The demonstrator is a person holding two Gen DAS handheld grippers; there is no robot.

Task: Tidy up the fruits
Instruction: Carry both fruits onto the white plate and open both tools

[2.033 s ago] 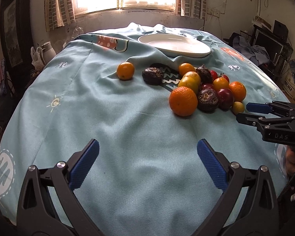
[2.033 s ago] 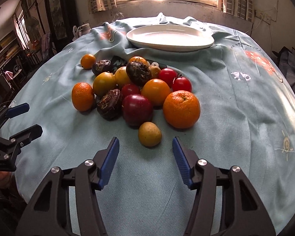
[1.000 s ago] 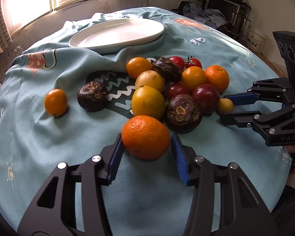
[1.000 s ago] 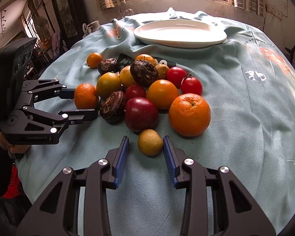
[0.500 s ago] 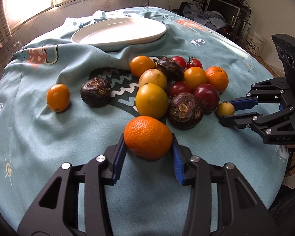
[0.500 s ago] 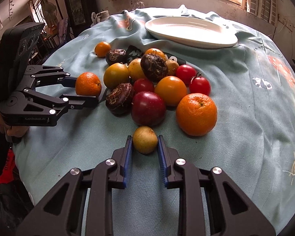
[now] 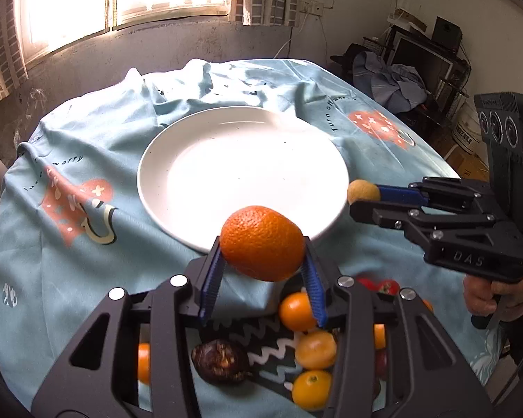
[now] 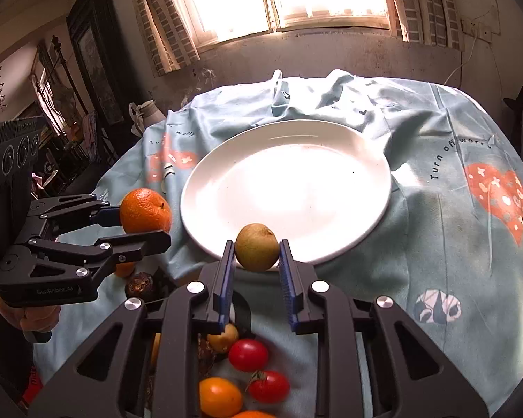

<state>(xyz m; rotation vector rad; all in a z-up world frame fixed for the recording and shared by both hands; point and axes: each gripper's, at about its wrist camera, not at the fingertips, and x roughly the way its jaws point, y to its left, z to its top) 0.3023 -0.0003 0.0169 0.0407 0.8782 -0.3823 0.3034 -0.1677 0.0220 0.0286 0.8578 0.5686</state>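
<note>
Left wrist view takes the white plate as its landmark, sitting empty on the pale blue tablecloth with nothing on it yet. Just in front of the plate's near rim the left gripper is clamped on the orange, both blue pads pressing its sides at the widest part, the fruit clear of the cloth. It looks firm and fairly heavy, with a pebbled rind that should not slip; a hold across the middle suits it, and it may roll once set down on the smooth plate. At the plate's right edge the right gripper is closed on the small yellow-brown fruit, seen from the right wrist view pinched at its sides just over the near rim. That one is probably light and round, easy to squeeze out of the pads, so a centred grip matters. On the near side of the plate, below the grippers, the remaining fruits lie clustered on the cloth, red tomatoes among them.
</note>
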